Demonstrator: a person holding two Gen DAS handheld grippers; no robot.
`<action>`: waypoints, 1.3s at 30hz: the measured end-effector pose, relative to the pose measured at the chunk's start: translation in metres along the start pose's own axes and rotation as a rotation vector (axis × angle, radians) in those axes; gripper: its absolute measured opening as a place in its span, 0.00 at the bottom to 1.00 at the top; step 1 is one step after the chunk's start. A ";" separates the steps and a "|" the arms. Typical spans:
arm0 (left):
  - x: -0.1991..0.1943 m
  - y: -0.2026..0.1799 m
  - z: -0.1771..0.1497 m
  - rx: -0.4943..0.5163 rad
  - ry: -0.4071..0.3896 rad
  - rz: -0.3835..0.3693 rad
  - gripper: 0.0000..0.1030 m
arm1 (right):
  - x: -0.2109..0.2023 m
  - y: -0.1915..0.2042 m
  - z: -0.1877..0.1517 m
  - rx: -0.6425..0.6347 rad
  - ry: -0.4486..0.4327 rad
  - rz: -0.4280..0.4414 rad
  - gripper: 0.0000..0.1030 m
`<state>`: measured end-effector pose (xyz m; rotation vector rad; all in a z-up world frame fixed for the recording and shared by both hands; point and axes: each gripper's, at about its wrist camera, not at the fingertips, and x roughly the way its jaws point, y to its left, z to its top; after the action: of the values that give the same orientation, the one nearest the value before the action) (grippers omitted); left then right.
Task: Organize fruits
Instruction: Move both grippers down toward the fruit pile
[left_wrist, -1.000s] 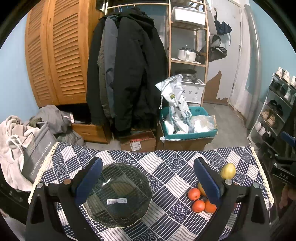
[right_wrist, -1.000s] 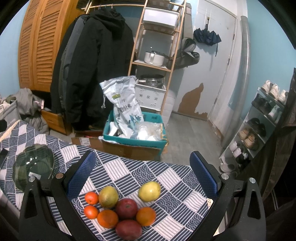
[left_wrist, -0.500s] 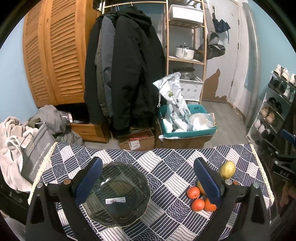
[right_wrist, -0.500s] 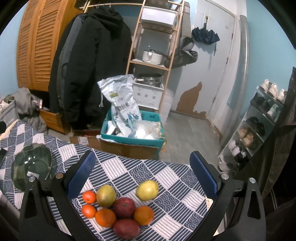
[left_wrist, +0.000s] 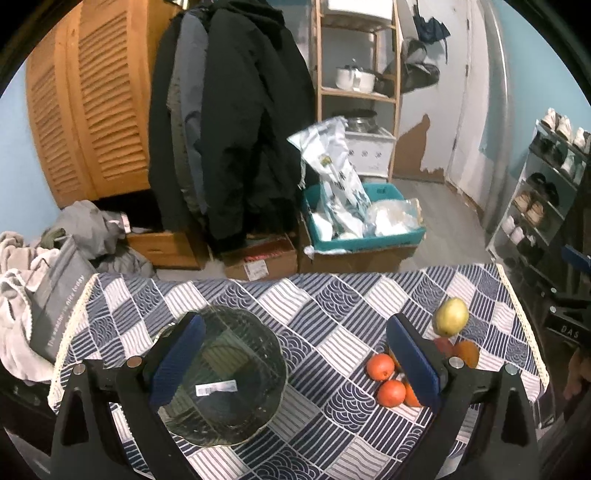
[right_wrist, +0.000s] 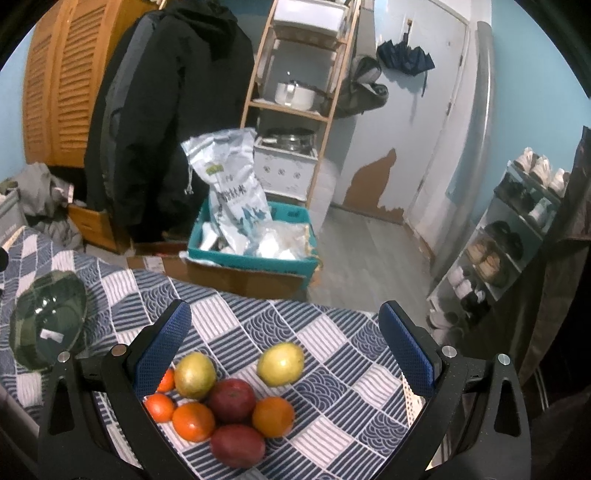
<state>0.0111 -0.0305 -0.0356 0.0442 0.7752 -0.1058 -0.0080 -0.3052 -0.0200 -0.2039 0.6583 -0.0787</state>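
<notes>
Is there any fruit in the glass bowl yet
No, the glass bowl holds only a white sticker, while the fruit pile sits apart on the checked tablecloth.

Pale blue walls enclose a louvred wooden wardrobe (left_wrist: 88, 110) and dark coats (left_wrist: 236, 122) hanging beside it. A wooden shelf unit (right_wrist: 299, 92) stands behind a teal crate (right_wrist: 255, 254) on the grey floor (right_wrist: 369, 254).

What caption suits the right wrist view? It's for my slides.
Open right gripper above a fruit pile on the patterned tablecloth, glass bowl off left.
</notes>
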 end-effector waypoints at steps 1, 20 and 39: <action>0.003 -0.001 0.000 0.003 0.009 -0.002 0.97 | 0.002 0.001 -0.001 -0.001 0.009 -0.003 0.97; 0.082 -0.038 -0.026 0.073 0.185 -0.062 0.97 | 0.054 -0.021 -0.042 0.057 0.218 -0.012 0.97; 0.169 -0.097 -0.063 0.199 0.346 -0.112 0.94 | 0.110 -0.051 -0.100 0.224 0.433 0.026 0.97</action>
<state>0.0761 -0.1353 -0.1985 0.2127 1.1108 -0.2870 0.0174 -0.3868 -0.1523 0.0418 1.0757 -0.1737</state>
